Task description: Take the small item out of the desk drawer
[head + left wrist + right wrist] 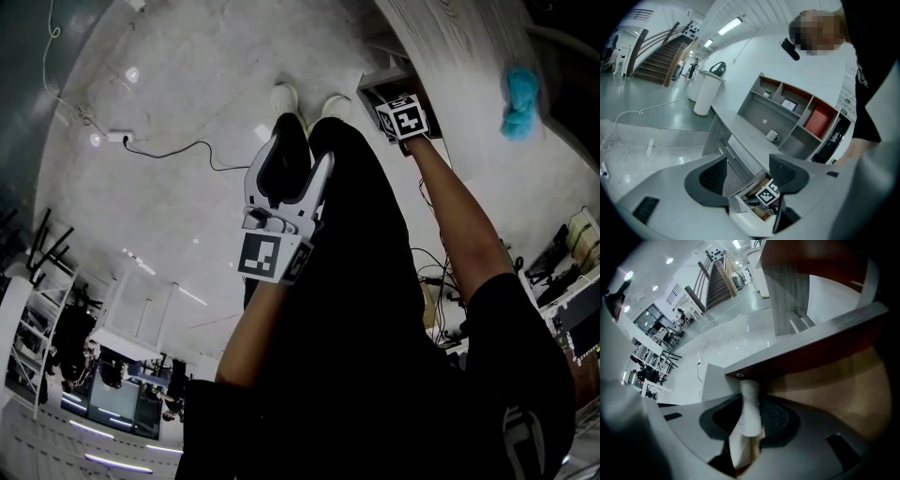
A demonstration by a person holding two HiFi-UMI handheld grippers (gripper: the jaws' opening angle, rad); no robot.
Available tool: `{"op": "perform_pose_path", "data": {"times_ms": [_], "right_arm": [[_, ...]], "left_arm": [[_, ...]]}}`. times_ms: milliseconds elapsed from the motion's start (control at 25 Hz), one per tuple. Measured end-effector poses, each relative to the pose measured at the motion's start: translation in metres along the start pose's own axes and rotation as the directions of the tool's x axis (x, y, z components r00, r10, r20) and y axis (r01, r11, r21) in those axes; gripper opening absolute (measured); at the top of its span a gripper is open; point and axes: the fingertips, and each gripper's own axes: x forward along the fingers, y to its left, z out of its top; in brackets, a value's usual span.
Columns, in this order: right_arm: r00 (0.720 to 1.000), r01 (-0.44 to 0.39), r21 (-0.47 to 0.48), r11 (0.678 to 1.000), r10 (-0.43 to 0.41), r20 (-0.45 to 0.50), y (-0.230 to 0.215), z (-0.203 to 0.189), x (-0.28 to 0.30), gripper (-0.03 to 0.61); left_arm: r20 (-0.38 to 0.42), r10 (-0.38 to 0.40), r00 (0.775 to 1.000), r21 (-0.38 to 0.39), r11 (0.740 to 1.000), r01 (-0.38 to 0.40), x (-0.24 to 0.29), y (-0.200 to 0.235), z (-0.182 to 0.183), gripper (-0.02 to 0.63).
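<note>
In the right gripper view, my right gripper [752, 399] is shut on a small white roll-shaped item [750, 420] that stands upright between the pads. It sits inside the open desk drawer, over the drawer's brown wooden floor [834, 394]. The head view shows only the right gripper's marker cube [403, 117] at the drawer [384, 84]; its jaws are hidden. My left gripper [302, 148] hangs in front of the person's legs, away from the desk. In its own view the left gripper [747, 164] is open and holds nothing. It looks at the open drawer [745, 213].
A grey desk [740, 133] carries a white mug [772, 136] and a shelf unit with a red box [819, 121]. A blue cloth [520, 98] lies on the desk top. A cable and power strip [117, 138] lie on the floor. A white round column [707, 93] stands beyond the desk.
</note>
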Motion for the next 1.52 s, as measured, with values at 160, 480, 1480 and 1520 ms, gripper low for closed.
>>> {"op": "perform_pose_path", "data": {"times_ms": [160, 480, 1480, 1520], "right_arm": [[1.000, 0.017, 0.002, 1.000, -0.017, 0.003, 0.002, -0.005, -0.004, 0.116], [0.997, 0.077, -0.030, 0.997, -0.076, 0.026, 0.011, 0.002, -0.033, 0.117], [0.910, 0.158, 0.307, 0.938, -0.259, 0.323, 0.106, 0.058, -0.235, 0.117], [0.898, 0.164, 0.312, 0.936, -0.272, 0.346, 0.110, 0.064, -0.247, 0.117]], "left_arm": [[-0.014, -0.018, 1.000, 0.009, 1.000, 0.019, -0.002, -0.004, 0.000, 0.259], [0.000, -0.081, 0.997, 0.045, 0.996, 0.081, -0.005, -0.012, 0.019, 0.259], [-0.043, -0.421, 0.906, 0.227, 0.879, 0.419, -0.067, -0.046, 0.139, 0.259], [-0.049, -0.439, 0.897, 0.232, 0.869, 0.437, -0.066, -0.047, 0.141, 0.259]]}}
